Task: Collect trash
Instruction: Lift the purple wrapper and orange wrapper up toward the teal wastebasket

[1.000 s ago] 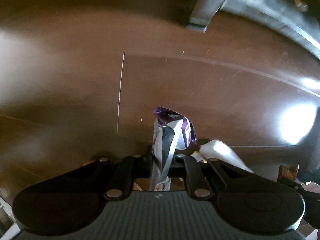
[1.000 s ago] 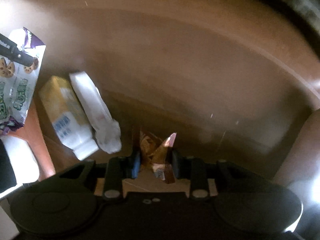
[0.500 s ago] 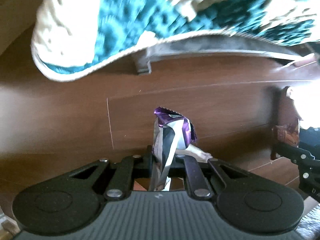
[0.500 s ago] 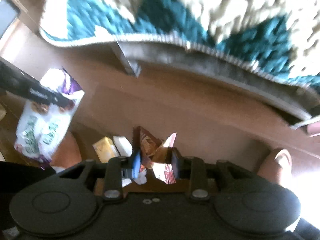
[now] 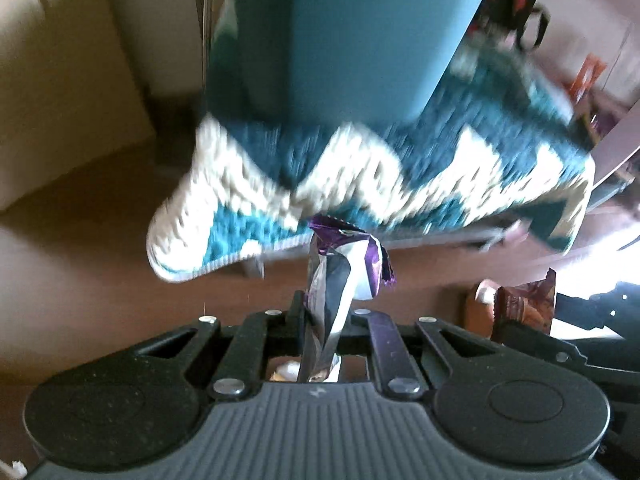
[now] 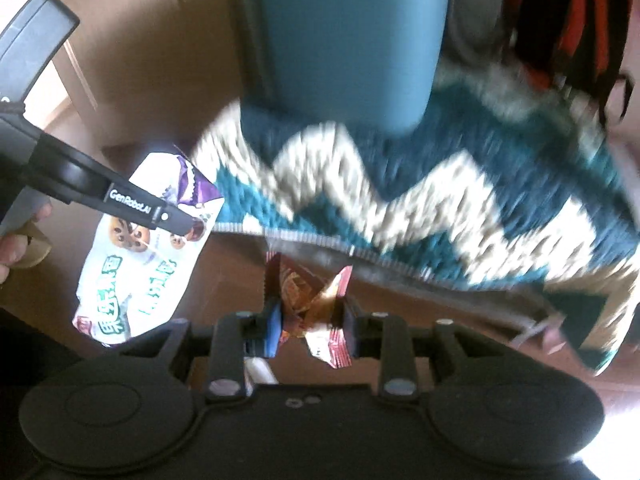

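My left gripper (image 5: 326, 312) is shut on a white and purple cookie bag (image 5: 340, 276), held upright in the air. The same bag shows in the right wrist view (image 6: 144, 248), pinched by the left gripper (image 6: 188, 226) at the left. My right gripper (image 6: 308, 320) is shut on a crumpled brown and red snack wrapper (image 6: 312, 300). That wrapper also shows at the right of the left wrist view (image 5: 524, 304). A tall teal bin (image 6: 352, 36) stands ahead on a rug; it also shows in the left wrist view (image 5: 360, 32).
A teal and cream zigzag rug (image 6: 440, 200) lies on the brown wood floor (image 5: 100, 272) under the bin. A beige cabinet or wall (image 5: 60, 80) stands at the left. A red and black bag (image 6: 560, 20) is at the far right behind the bin.
Both grippers have lifted and tilted up from the floor, each with its wrapper. The rug and then the teal bin have come into view ahead. The loose packets on the floor are out of view.
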